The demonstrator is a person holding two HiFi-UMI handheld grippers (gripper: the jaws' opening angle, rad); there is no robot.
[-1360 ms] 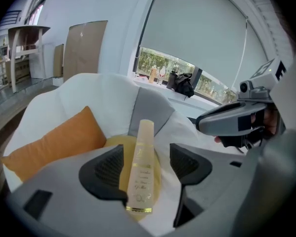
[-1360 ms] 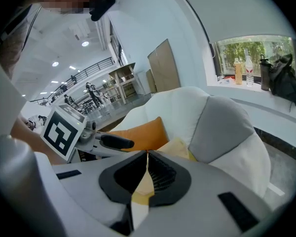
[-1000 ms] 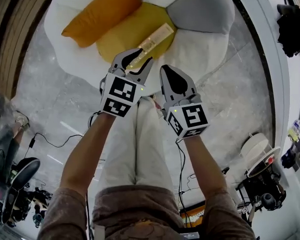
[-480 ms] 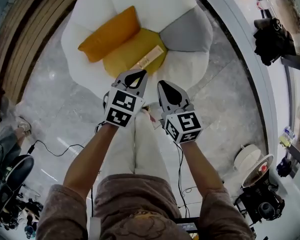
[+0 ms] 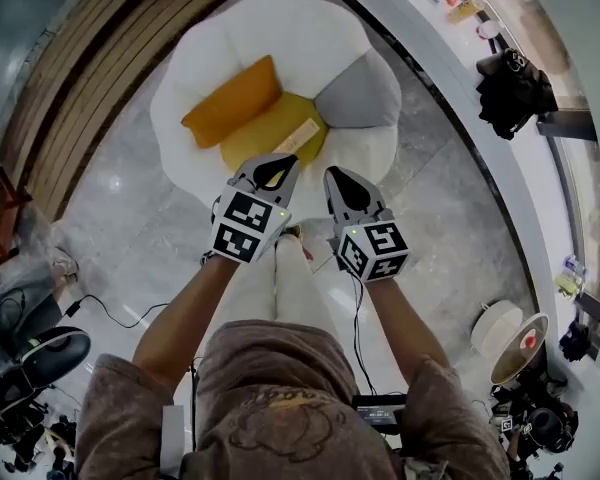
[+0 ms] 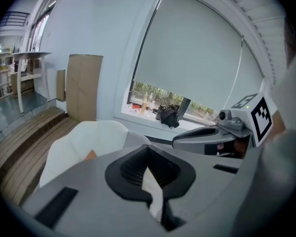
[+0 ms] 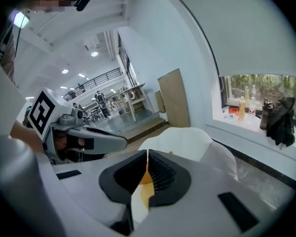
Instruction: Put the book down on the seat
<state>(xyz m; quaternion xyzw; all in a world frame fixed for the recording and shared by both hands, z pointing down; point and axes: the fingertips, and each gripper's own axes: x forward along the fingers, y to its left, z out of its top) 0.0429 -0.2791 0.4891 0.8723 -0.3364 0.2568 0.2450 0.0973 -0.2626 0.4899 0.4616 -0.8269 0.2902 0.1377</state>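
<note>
Book [image 5: 298, 138] is down, folks: it lies flat on the white armchair [image 5: 280, 28], on the yellow cushion [image 5: 255, 138] at the middle of the seat, close to that cushion's right edge. Sweeping across from the left, an orange cushion [image 5: 232, 101] sits at the seat's left side, overlapping the yellow one. Next comes the left tool [image 5: 280, 163], held over the seat's front edge, jaws pressed together with nothing between them. Beside it is the right tool [image 5: 338, 176], jaws likewise closed tip to tip and empty. The two tools are side by side with a small gap between them, and neither touches the book. Further right, a grey cushion [image 5: 358, 98] sits at the seat's right side, just beside the yellow one. Far right, a black bag [image 5: 510, 88] rests well apart from the chair.
</note>
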